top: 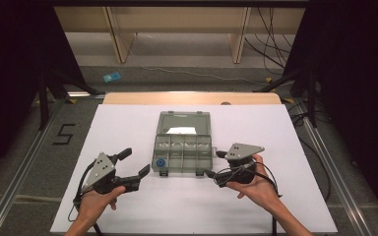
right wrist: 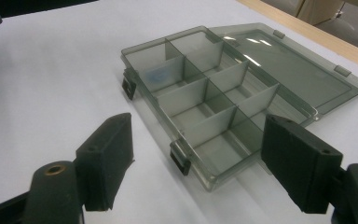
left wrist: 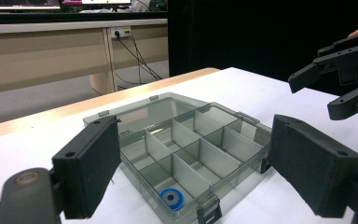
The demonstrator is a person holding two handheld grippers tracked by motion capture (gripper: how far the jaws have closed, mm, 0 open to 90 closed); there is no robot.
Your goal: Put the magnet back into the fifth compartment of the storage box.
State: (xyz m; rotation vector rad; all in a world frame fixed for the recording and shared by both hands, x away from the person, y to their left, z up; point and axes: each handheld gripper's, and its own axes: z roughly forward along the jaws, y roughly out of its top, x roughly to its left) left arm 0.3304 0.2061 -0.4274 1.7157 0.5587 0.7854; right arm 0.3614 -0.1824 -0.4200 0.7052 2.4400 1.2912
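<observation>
Open compartment box lies on worktop between both claws; left claw and right claw gape wide, just beside it, empty.

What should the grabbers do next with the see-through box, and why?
Probably bring the right hand-held gripper a little closer to the box and its near right corner. Its jaws stand open, empty, just short of that side. The lid lies flat open behind, and a blue ring sits in the near-left compartment. The left hand-held gripper waits open too.
</observation>
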